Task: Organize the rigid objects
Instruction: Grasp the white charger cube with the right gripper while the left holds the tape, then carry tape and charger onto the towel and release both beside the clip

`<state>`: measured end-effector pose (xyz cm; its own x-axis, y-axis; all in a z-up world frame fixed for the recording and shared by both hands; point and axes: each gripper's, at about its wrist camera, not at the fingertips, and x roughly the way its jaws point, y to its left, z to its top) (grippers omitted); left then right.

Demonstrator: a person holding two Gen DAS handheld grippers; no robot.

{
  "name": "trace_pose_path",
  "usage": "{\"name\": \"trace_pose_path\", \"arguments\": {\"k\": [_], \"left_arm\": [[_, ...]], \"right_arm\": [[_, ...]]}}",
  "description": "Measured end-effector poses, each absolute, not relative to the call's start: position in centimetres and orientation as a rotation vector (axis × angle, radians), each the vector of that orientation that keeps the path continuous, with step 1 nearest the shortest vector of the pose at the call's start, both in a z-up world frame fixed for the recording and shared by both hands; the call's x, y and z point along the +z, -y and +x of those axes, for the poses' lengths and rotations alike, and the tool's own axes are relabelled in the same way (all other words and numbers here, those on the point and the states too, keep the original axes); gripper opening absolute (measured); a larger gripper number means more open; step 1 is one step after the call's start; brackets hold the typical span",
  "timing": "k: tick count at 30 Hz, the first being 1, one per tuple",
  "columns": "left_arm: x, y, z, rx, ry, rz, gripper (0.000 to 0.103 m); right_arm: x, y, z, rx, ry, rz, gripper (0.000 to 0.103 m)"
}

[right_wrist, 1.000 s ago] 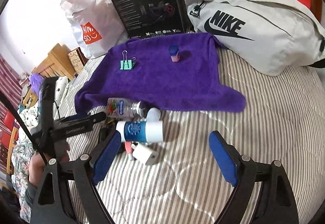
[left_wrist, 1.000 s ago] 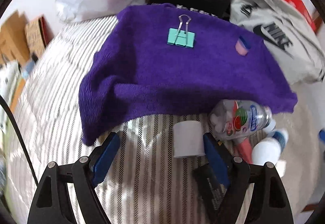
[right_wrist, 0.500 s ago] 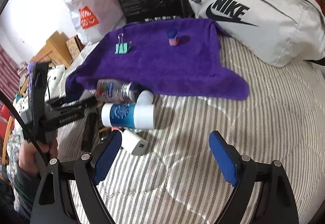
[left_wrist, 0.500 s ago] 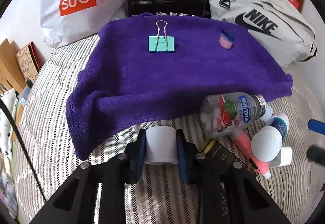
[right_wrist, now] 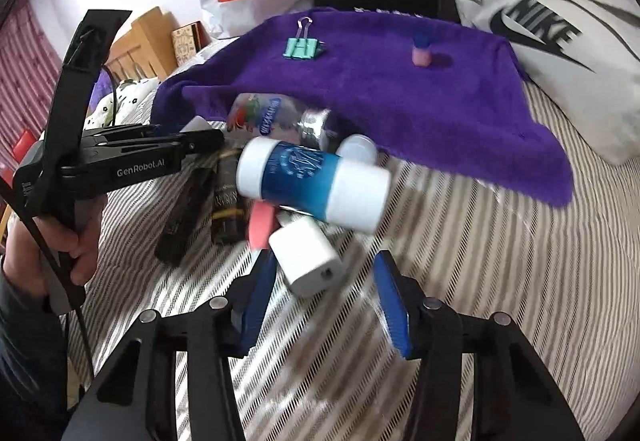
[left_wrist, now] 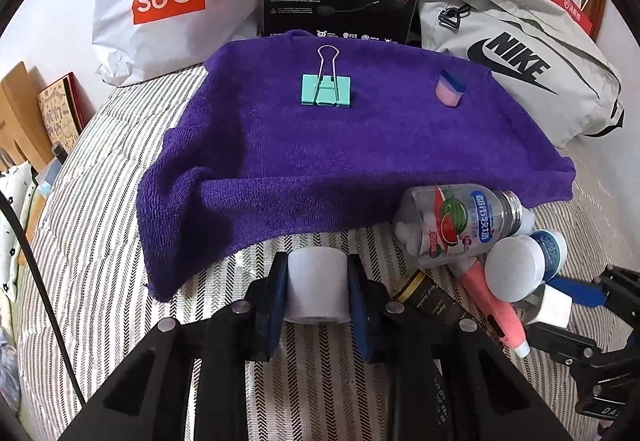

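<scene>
Left gripper (left_wrist: pixel 316 291) clamped on white cylinder (left_wrist: pixel 316 287); right gripper (right_wrist: pixel 324 281) closing around white plug (right_wrist: pixel 308 255), best centred between its pads before lifting.

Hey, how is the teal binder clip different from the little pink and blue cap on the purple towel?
The teal binder clip is wider and lies flat with wire handles; the little pink and blue cap is rounder, smaller and stands up. Both rest on the purple towel, apart, with neither gripper touching them.
</scene>
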<state>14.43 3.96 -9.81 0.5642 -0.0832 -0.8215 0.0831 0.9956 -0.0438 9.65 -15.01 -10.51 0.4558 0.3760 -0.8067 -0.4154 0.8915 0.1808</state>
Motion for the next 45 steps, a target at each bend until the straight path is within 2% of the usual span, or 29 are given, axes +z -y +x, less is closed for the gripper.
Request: {"name": "trace_pose_path", "arguments": {"k": [1, 3, 15, 41, 45], "left_arm": [[-9.8, -3.9, 14.4, -0.096, -0.966, 0.002, 0.027], [-9.7, -3.9, 14.4, -0.094, -0.964, 0.007, 0.027], [-9.6, -5.0, 12.1, -0.086, -0.968, 0.027, 0.027], [-9.2, -6.6, 9.8, -0.160, -0.938, -0.062, 0.027], [-8.2, -7.2, 9.7, -0.211, -0.927, -0.151, 0.027]], "right_arm": [[-10.5, 14.7, 9.7, 0.486, -0.975, -0.051, 0.048], [-10.3, 14.3, 9.6, 0.517, -0.971, -0.043, 0.031], [-9.2, 19.4, 7.9, 0.281, -0.994, -0.063, 0.030], [-10.3, 19.7, 7.2, 0.322, -1.020, 0.004, 0.028], [-10.0, 20.0, 7.1, 0.345, -1.017, 0.018, 0.028]]}}
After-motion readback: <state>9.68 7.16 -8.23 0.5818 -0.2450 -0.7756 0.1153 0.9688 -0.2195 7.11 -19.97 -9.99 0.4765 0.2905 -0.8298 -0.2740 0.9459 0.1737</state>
